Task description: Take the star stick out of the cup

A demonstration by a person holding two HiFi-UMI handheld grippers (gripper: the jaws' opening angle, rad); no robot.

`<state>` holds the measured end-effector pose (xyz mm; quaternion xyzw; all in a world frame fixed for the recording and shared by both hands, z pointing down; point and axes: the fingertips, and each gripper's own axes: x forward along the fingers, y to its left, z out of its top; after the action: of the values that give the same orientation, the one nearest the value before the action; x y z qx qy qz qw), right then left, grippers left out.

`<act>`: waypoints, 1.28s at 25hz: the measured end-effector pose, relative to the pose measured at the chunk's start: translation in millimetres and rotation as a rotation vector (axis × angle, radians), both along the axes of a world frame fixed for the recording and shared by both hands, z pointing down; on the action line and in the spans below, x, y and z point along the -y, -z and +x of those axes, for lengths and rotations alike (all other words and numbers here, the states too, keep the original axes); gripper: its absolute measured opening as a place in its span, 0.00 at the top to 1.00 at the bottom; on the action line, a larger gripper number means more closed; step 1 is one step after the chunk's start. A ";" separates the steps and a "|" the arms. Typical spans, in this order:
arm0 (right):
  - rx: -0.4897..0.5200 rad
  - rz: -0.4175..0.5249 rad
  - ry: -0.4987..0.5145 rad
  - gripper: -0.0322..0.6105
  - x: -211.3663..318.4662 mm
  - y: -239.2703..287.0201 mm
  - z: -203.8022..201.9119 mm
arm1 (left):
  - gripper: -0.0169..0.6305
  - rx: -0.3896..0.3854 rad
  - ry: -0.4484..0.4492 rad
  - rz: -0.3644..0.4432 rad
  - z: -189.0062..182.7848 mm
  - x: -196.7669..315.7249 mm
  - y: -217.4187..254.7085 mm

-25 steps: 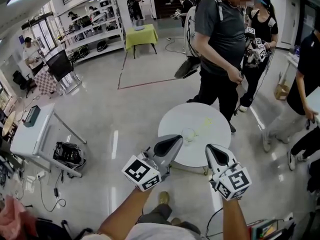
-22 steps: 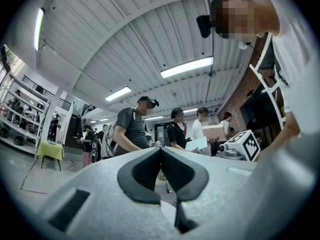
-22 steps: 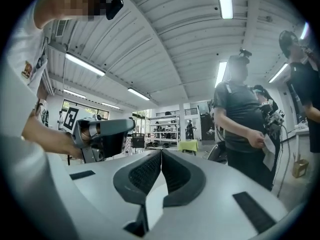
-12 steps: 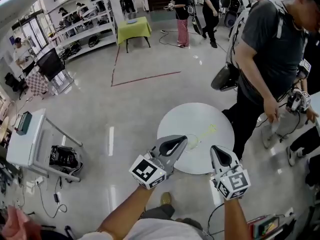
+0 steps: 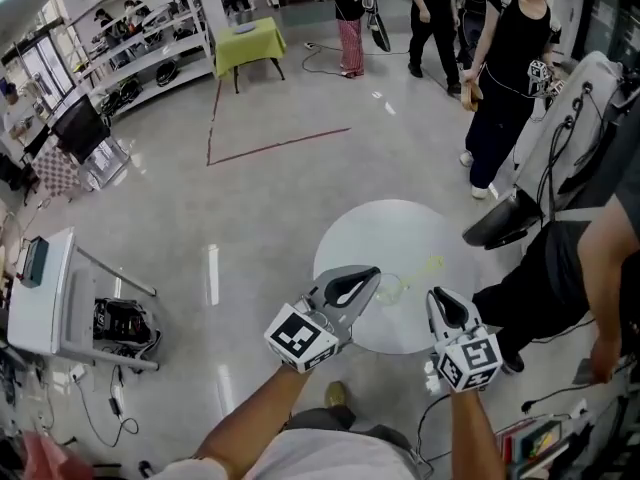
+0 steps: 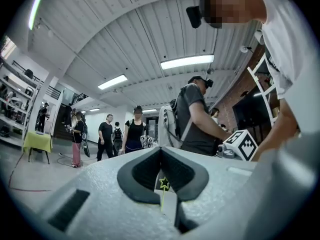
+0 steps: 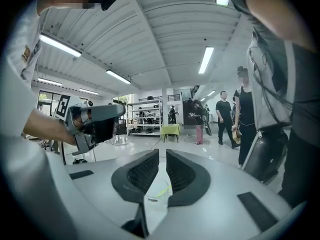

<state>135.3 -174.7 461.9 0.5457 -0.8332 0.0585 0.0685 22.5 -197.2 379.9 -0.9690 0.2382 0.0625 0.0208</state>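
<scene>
One clear cup (image 5: 388,287) stands on the round white surface (image 5: 400,223), near the front edge. Contents: one star stick (image 5: 428,265), thin and yellow-green. Its lower end is in the cup and the rest leans out over the rim to the right.

The left hand-held gripper (image 5: 373,272) is clenched, tips meeting, just left of the cup. In the left gripper view the star shows upright through the hollow between the pads. I cannot tell if the pads touch it.

The right hand-held gripper (image 5: 437,296) is clenched down to a thin slit and grasps nothing. It sits just right of the cup, at the front edge of the surface. In the right gripper view the cup with the stick in it shows low in the gap between the pads.

Counts:
- Cup: 1
- Star stick: 1, in the cup
- Round surface: 1
- Hand-held grippers: 2, each with one marker cube

Around the room:
- Green table (image 5: 245,46): 1, far back on the floor (image 5: 270,198).
- Shelf rack (image 5: 140,53): 1, beside the green table, loaded with small gear too far off to count.
- White table (image 5: 40,288): 1, at the left, well apart from the surface.
- Bystanders (image 5: 505,88): 4 in the head view. Three stand behind the surface and one is close at the right edge.
</scene>
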 end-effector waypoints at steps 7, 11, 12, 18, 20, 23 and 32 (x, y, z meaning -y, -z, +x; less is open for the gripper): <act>0.018 -0.069 -0.065 0.91 22.8 -25.9 -0.5 | 0.95 0.038 -0.064 -0.025 -3.9 27.5 -24.4; 0.049 -0.131 -0.093 0.78 28.4 -41.8 4.2 | 0.95 0.045 -0.085 -0.041 -2.9 38.5 -32.8; 0.059 -0.147 -0.096 0.77 30.7 -46.0 5.8 | 0.95 0.045 -0.087 -0.046 -2.2 41.8 -34.5; 0.124 -0.224 -0.094 0.70 54.7 -67.7 14.2 | 0.95 0.045 -0.099 -0.069 7.5 58.6 -45.3; 0.136 -0.243 -0.081 0.69 62.4 -73.6 12.5 | 0.95 0.046 -0.099 -0.085 8.8 61.4 -49.9; 0.147 -0.272 -0.075 0.68 69.4 -85.1 9.6 | 0.95 0.049 -0.099 -0.105 8.4 60.9 -58.1; 0.171 -0.330 -0.030 0.68 90.3 -110.8 8.5 | 0.95 0.087 -0.065 -0.149 15.5 70.0 -78.5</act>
<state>143.9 -265.0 572.7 0.5326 -0.8067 0.2415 0.0850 38.0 -267.3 458.4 -0.9769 0.2095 0.0031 -0.0429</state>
